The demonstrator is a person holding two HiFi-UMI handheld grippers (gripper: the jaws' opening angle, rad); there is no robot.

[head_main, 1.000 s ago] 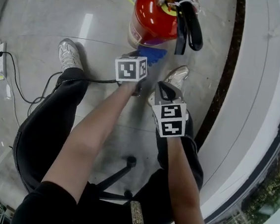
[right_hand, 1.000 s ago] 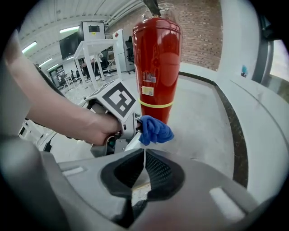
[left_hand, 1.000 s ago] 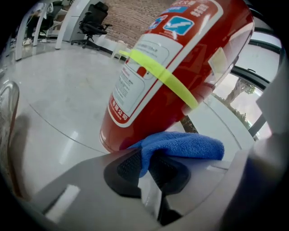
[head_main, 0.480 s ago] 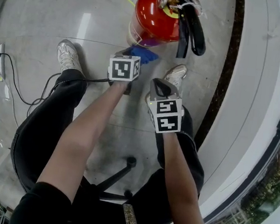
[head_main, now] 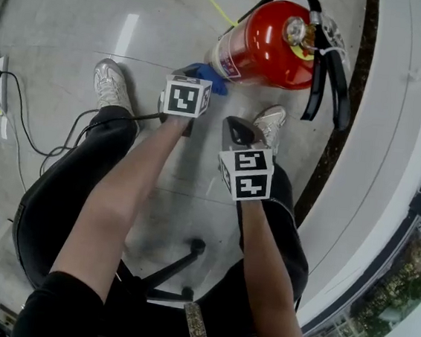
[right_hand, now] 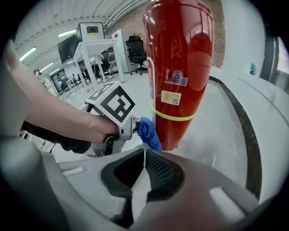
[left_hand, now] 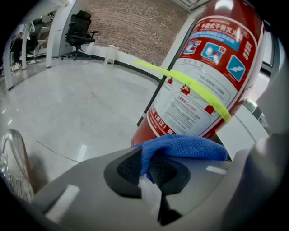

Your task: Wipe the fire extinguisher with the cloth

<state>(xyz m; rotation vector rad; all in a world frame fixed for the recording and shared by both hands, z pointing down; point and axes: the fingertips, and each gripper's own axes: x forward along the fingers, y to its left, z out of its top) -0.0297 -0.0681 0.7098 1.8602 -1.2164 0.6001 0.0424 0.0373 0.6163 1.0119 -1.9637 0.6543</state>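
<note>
— How do our arms lie?
— Both bare forearms reach away from us toward twelve o'clock. The left forearm (head_main: 122, 192) runs beside the right forearm (head_main: 266, 245), and both claws tilt steeply down.
— And the left claw (left_hand: 145, 168)?
— Its jaws are pinched on a fold of the blue cloth (left_hand: 185, 146), with our left hand (right_hand: 92, 128) wrapped round its grip.
— The right claw (right_hand: 143, 173)?
— Its jaws are pressed together with nothing between them. It sits at about four o'clock of the left one, a little nearer to us.
</note>
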